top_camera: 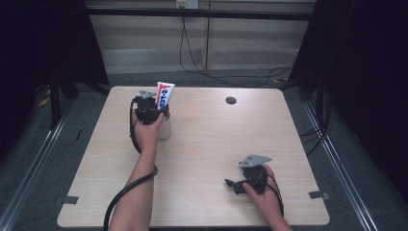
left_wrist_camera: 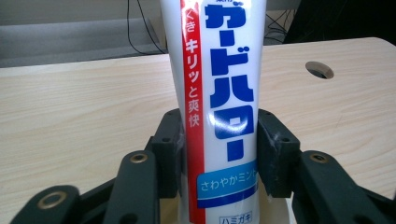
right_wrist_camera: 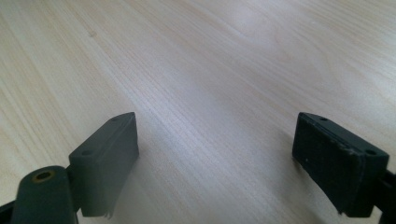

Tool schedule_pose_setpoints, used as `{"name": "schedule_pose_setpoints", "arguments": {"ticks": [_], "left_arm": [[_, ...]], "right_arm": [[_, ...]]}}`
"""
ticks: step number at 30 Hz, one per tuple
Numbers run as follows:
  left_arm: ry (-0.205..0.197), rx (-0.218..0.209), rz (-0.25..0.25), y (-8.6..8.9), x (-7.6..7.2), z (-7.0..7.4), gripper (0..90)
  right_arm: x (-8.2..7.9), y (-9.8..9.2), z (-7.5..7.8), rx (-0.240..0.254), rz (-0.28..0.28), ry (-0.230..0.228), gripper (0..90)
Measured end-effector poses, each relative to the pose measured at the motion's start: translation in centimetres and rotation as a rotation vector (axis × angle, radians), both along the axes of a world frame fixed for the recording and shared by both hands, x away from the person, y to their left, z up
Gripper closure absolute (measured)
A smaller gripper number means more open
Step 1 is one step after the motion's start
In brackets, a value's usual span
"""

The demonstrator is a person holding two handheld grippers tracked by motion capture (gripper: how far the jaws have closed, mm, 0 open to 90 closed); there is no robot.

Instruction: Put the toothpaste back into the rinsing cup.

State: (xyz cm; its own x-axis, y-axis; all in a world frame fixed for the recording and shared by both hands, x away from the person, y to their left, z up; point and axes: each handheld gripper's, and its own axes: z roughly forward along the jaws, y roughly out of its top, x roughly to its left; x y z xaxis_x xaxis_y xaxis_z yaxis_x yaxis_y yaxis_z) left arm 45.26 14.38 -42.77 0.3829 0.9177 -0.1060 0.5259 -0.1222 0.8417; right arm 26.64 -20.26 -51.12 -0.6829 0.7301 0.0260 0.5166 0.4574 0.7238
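Left gripper (top_camera: 153, 109) is standing a toothpaste tube (top_camera: 163, 96) upright in a white cup (top_camera: 165, 129).

Nearest, the right gripper (top_camera: 231, 183) is resting on the table (top_camera: 207, 144) near the front right, its jaws spread wide with nothing between them. Farther back at the left, the left gripper's pads (left_wrist_camera: 275, 154) are sitting against both sides of the tube (left_wrist_camera: 219, 107), clamped on it or only barely slackening; the view is too tight to be sure. To do this well, the hand should be keeping the tube upright and its base seated in the cup (left_wrist_camera: 280, 212) before the jaws part, then backing straight off so the tube is not tipping. The tube's label is carrying bold blue Japanese letters, ガードハロー, a red stripe reading キリッと爽快, and a light blue band beginning さわやかミント. Beyond, a round cable hole (top_camera: 231, 100) is sitting in the tabletop.
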Motion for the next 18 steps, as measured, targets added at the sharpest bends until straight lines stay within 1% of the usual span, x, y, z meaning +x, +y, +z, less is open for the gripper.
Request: {"name": "schedule_pose_setpoints", "arguments": {"ticks": [2, 4, 6, 7, 11, 12, 13, 15, 18], "left_arm": [[-0.004, 0.0, 0.0, 0.0, -0.1, 0.0, 59.5], [-0.02, 0.011, -0.004, -0.1, -0.2, 0.0, 60.6], [-0.032, -0.004, -0.003, 0.0, -0.3, -0.2, 61.6], [-0.037, -0.021, 0.002, 0.0, -0.4, -0.3, 61.7], [-0.061, -0.031, 0.009, 0.1, -0.7, -0.7, 61.9], [-0.067, -0.021, -0.001, 0.1, -0.8, -0.7, 61.7], [-0.073, -0.023, 0.001, 0.0, -0.9, -0.8, 61.4], [-0.069, -0.03, 0.006, 0.0, -1.1, -0.9, 60.5], [-0.074, -0.022, 0.005, 0.0, -1.2, -0.9, 59.2]], "right_arm": [[0.0, 0.0, 0.0, 0.0, 0.0, 0.0, 14.1], [0.0, 0.0, 0.0, 0.0, 0.0, 0.0, 14.1], [0.0, 0.0, 0.0, 0.0, 0.0, 0.0, 14.2], [0.0, 0.0, 0.0, 0.0, 0.0, 0.0, 14.2], [0.0, 0.0, 0.0, 0.0, 0.0, 0.0, 14.2], [0.0, 0.0, 0.0, 0.0, 0.0, 0.0, 14.1], [0.0, 0.0, 0.0, 0.0, 0.0, 0.0, 14.1], [0.0, 0.0, 0.0, 0.0, 0.0, 0.0, 14.1], [0.0, 0.0, 0.0, 0.0, 0.0, 0.0, 14.1]]}}
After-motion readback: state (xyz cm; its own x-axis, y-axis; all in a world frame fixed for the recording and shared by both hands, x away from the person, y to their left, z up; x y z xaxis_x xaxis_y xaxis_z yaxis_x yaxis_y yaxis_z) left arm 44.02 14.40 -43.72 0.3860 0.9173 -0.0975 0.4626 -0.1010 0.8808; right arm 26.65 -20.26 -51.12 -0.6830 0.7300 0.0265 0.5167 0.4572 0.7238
